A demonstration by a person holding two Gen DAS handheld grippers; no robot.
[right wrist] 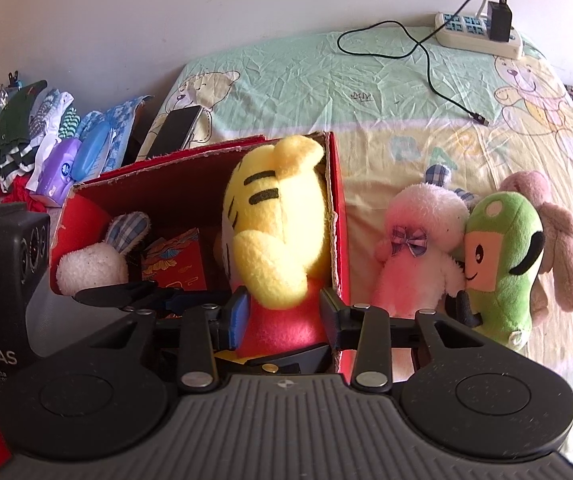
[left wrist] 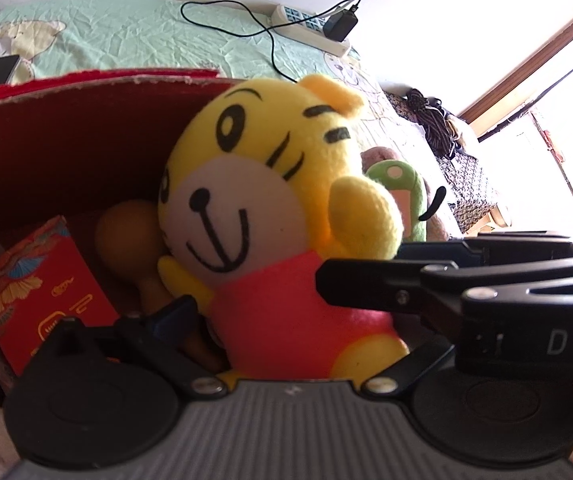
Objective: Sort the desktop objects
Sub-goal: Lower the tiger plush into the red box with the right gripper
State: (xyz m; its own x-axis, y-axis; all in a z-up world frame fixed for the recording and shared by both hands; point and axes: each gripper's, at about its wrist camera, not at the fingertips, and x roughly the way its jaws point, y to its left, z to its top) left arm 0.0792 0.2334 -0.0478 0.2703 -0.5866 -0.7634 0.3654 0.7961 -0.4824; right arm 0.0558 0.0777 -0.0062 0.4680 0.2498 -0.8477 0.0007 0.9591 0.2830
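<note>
A yellow tiger plush [right wrist: 274, 216] in a red shirt stands in the right end of an open red cardboard box [right wrist: 339, 208]. My right gripper [right wrist: 284, 312] is shut on its red body, one pad on each side. From the left wrist view the plush [left wrist: 246, 184] faces me. My left gripper [left wrist: 298, 320] is open wide around it, with the blue-padded left finger [left wrist: 176, 314] against its arm. The other finger is hidden behind the right gripper [left wrist: 446, 284]. The box also holds a white rabbit plush [right wrist: 90, 264] and a red printed packet [right wrist: 178, 264].
On the bedsheet right of the box lie a pink-white plush [right wrist: 418, 248], a green plush [right wrist: 502, 264] and a brownish plush [right wrist: 558, 240]. A power strip [right wrist: 478, 36] with a black cable lies at the back. A phone [right wrist: 178, 128] and piled packets [right wrist: 58, 152] are behind the box.
</note>
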